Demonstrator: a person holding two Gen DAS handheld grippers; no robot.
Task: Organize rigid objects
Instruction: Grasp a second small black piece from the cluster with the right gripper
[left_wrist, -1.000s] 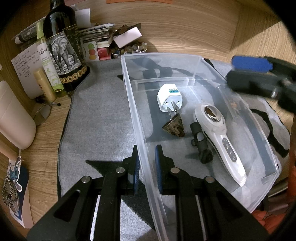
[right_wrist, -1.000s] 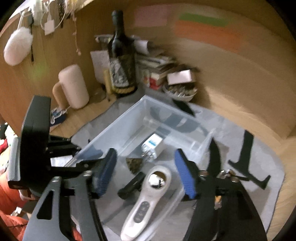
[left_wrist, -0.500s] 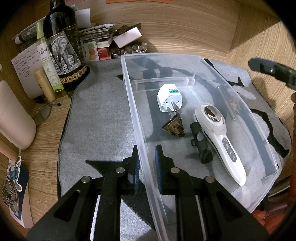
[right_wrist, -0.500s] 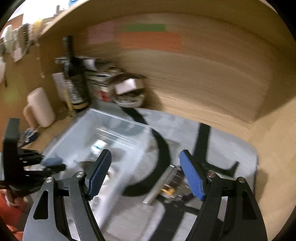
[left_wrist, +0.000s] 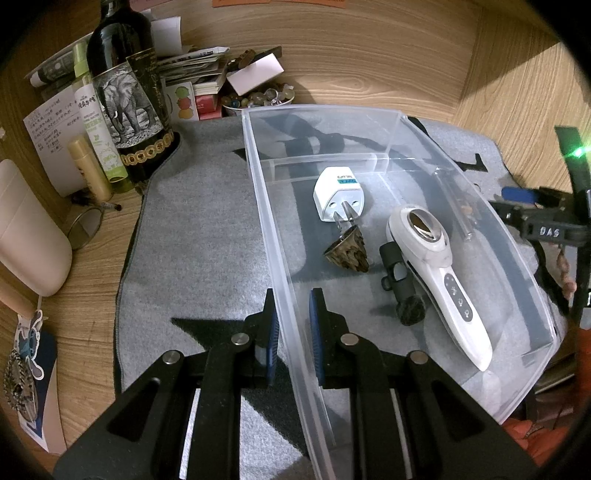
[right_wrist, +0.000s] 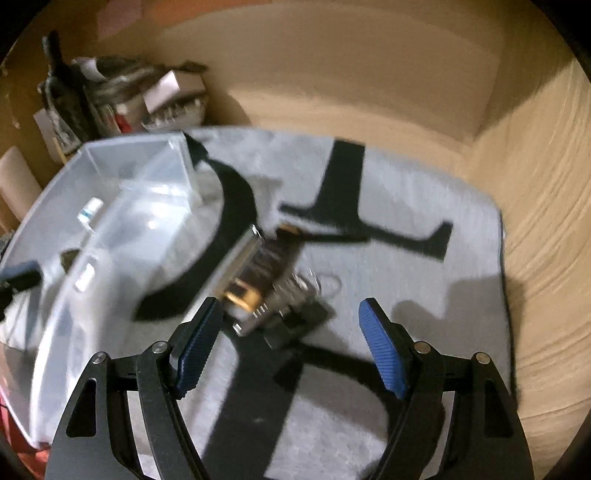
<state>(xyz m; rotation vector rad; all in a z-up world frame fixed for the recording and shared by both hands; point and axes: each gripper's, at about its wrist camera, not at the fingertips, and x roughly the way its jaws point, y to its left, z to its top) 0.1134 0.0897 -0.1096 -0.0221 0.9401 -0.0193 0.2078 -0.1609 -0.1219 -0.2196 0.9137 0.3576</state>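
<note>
A clear plastic bin (left_wrist: 480, 206) stands on a grey mat (left_wrist: 199, 229). My left gripper (left_wrist: 293, 332) is shut on the bin's near left wall. In the bin lie a white plug adapter (left_wrist: 340, 195), a dark ridged cone (left_wrist: 349, 251), a short black cylinder (left_wrist: 400, 284) and a white handheld device (left_wrist: 436, 266). My right gripper (right_wrist: 291, 321) is open above the mat, right of the bin (right_wrist: 122, 184). Just beyond its fingertips lies a blurred cluster of silver, dark and gold objects (right_wrist: 258, 280). In the left wrist view, part of the right gripper (left_wrist: 535, 210) shows at the right edge.
A dark bottle with an elephant label (left_wrist: 129, 96), a green spray bottle (left_wrist: 96, 125), papers and a bowl of beads (left_wrist: 258, 98) crowd the back left corner. A pale rounded container (left_wrist: 26, 236) stands at the left. Wooden walls (right_wrist: 535, 184) close in behind and on the right.
My right gripper has swung from over the bin to the right and down, over the cluster on the mat. The left gripper and the bin have not moved.
</note>
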